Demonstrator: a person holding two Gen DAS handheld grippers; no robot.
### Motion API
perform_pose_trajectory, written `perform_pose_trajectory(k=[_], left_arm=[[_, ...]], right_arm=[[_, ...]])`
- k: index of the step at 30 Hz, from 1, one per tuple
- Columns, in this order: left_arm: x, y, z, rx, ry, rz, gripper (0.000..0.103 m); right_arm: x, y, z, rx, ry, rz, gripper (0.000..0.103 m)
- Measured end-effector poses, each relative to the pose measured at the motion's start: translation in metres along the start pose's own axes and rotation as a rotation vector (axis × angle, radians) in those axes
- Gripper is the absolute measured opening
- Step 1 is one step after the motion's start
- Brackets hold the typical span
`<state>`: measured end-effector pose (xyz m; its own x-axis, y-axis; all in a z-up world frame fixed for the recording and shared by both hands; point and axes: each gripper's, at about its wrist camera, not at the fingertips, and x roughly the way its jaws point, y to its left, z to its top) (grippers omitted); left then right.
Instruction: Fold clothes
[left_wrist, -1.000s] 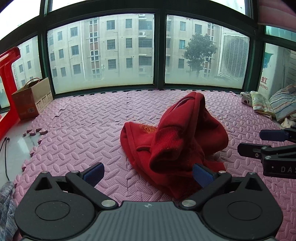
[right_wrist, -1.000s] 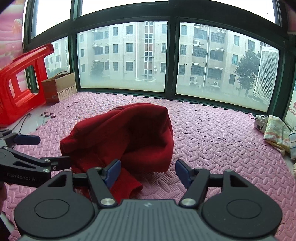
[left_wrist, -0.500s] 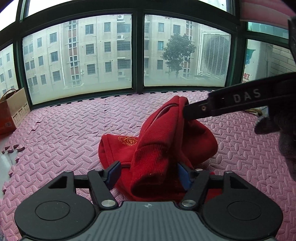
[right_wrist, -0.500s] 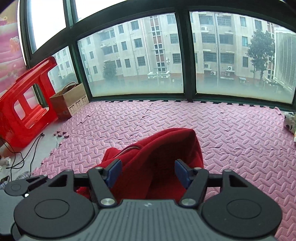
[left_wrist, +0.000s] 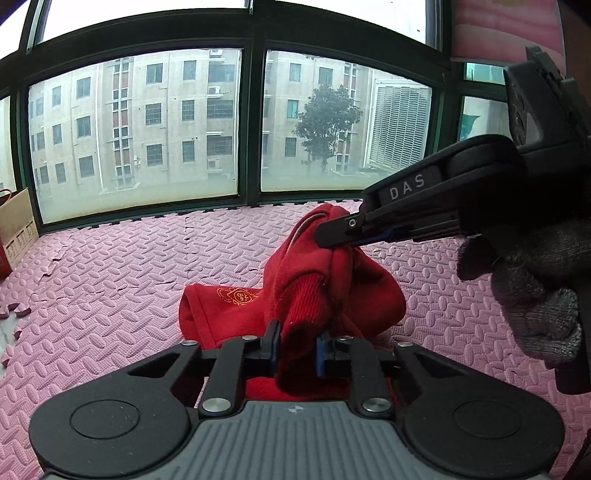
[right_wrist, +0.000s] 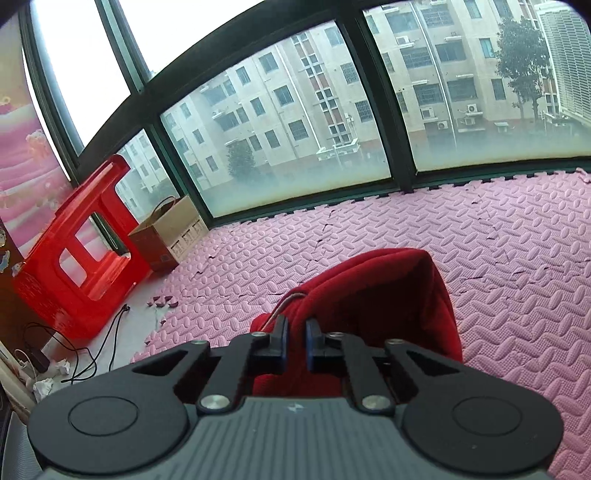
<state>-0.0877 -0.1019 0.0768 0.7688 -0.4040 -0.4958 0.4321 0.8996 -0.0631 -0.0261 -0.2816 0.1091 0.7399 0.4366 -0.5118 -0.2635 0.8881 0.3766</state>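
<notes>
Our left gripper (left_wrist: 295, 349) has just closed on the near fold of the red garment (left_wrist: 332, 288). Our right gripper (right_wrist: 295, 343) has just clamped its far, raised edge above the pink mat (left_wrist: 110, 277).

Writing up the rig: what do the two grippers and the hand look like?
Both the left gripper and the right gripper are black, with blue pads, silver rivets, round side discs and a ribbed grey body. The right one's finger reads "DAS". The hand wears a grey knit glove.
</notes>
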Motion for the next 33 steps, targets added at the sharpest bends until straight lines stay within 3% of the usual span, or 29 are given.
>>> perform_pose_trajectory(k=[4,9,16,19,21,23,24,27,30,33], left_arm=[[-0.018,-0.015,0.004,0.033,-0.039,-0.046,0.018],[-0.038,-0.040,0.004,0.046,-0.051,-0.158,0.018],[-0.053,-0.078,-0.014,0.097,0.015,-0.313,0.018],[-0.054,-0.089,-0.028,0.116,0.075,-0.357,0.022],[-0.053,-0.094,-0.037,0.138,0.110,-0.368,0.030],[-0.053,-0.096,-0.043,0.151,0.140,-0.372,0.038],[-0.055,-0.094,-0.045,0.150,0.144,-0.365,0.049],[-0.061,-0.082,-0.043,0.125,0.125,-0.323,0.062],[-0.061,-0.059,-0.037,0.067,0.099,-0.225,0.081],[-0.055,-0.035,-0.031,0.003,0.079,-0.107,0.084]], right_arm=[[-0.033,0.003,0.000,-0.037,-0.055,0.003,0.007],[-0.078,-0.001,-0.007,-0.064,-0.107,-0.001,0.007],[-0.143,-0.018,-0.042,-0.056,-0.111,-0.031,0.007],[-0.160,-0.034,-0.071,-0.023,-0.060,-0.076,0.007],[-0.162,-0.041,-0.083,-0.009,-0.035,-0.103,0.007],[-0.159,-0.053,-0.100,0.019,0.014,-0.147,0.007],[-0.158,-0.056,-0.105,0.027,0.026,-0.160,0.007],[-0.153,-0.067,-0.119,0.035,0.072,-0.213,0.012],[-0.156,-0.072,-0.126,0.068,0.089,-0.202,0.014],[-0.159,-0.072,-0.135,0.103,0.101,-0.153,0.025]])
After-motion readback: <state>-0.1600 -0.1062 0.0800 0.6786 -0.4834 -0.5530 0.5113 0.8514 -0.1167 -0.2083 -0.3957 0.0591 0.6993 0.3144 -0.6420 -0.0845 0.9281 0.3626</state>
